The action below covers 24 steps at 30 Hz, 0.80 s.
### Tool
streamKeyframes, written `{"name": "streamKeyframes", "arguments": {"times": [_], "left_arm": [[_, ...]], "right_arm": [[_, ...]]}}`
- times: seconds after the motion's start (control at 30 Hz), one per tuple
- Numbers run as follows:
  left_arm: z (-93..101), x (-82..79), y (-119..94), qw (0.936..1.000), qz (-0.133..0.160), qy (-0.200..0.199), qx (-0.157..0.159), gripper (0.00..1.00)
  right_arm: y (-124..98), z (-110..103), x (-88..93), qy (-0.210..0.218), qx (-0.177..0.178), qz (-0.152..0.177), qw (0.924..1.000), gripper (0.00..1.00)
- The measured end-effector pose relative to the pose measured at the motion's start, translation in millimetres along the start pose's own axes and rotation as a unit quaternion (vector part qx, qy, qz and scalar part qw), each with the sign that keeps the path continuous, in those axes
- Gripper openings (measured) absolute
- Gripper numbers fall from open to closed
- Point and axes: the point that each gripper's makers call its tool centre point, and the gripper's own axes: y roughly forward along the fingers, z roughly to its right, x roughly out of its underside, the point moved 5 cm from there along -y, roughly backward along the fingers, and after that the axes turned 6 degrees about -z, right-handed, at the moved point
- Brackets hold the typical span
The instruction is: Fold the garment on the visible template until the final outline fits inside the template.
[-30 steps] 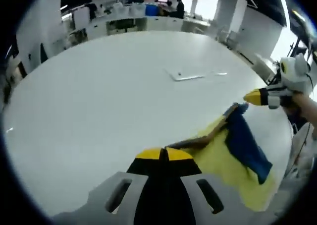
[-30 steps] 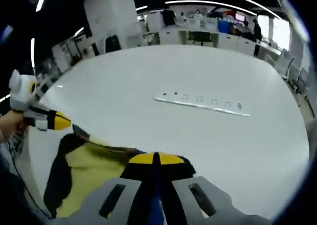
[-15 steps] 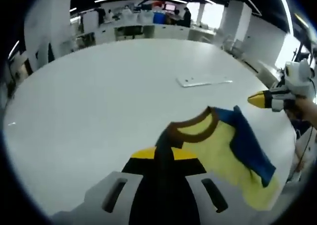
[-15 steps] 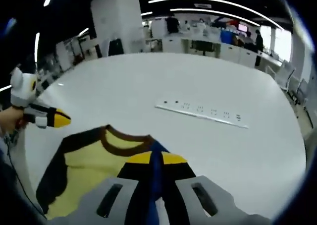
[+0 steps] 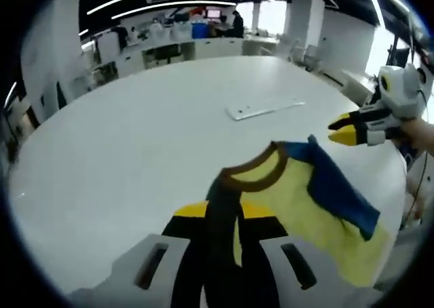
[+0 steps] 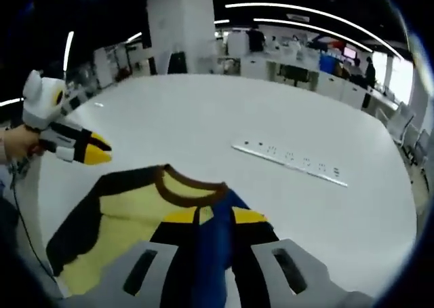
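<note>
Both grippers are in play. We see our left gripper [image 5: 218, 209] with its jaws apart and the garment's [image 5: 298, 199] dark shoulder strip lying between them; whether they pinch it we cannot tell. Our right gripper [image 6: 213, 216] likewise straddles the blue sleeve [image 6: 210, 254], jaws parted, grip unclear. The garment lies on the white table [image 5: 135, 131] near its edge, collar toward the middle.

No template outline is visible to us, so a fold made now could land outside it. Being close to the table edge, the shirt could slide off if we tug unevenly.

It looks like soft, limp knit: yellow body, brown ribbed round collar [image 6: 186, 186], 1 blue sleeve, 1 dark sleeve. A flat white power strip [image 6: 291, 162] lies beyond.
</note>
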Motion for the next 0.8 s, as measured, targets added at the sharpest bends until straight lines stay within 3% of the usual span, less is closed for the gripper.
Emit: {"name": "streamKeyframes", "arguments": {"times": [0.2, 0.33, 0.43, 0.8], "left_arm": [[8.5, -7.7, -11.6, 0.9986, 0.016, 0.050, 0.009, 0.20], [10.2, -9.9, -19.2, 0.9976, 0.027, 0.063, 0.015, 0.23], [8.9, -10.7, -23.5, 0.9958, 0.035, 0.085, 0.006, 0.25], [14.4, 2.5, -40.5, 0.9925, 0.059, 0.106, 0.017, 0.31]], "right_arm": [[-10.1, -8.3, -3.8, -0.039, -0.009, 0.017, 0.9991, 0.19], [-18.0, -10.9, -5.1, -0.049, -0.015, 0.027, 0.9983, 0.21], [-25.5, -14.7, -4.5, -0.062, -0.021, 0.034, 0.9973, 0.22], [-46.3, -20.9, 13.0, -0.071, -0.041, 0.048, 0.9955, 0.31]]}}
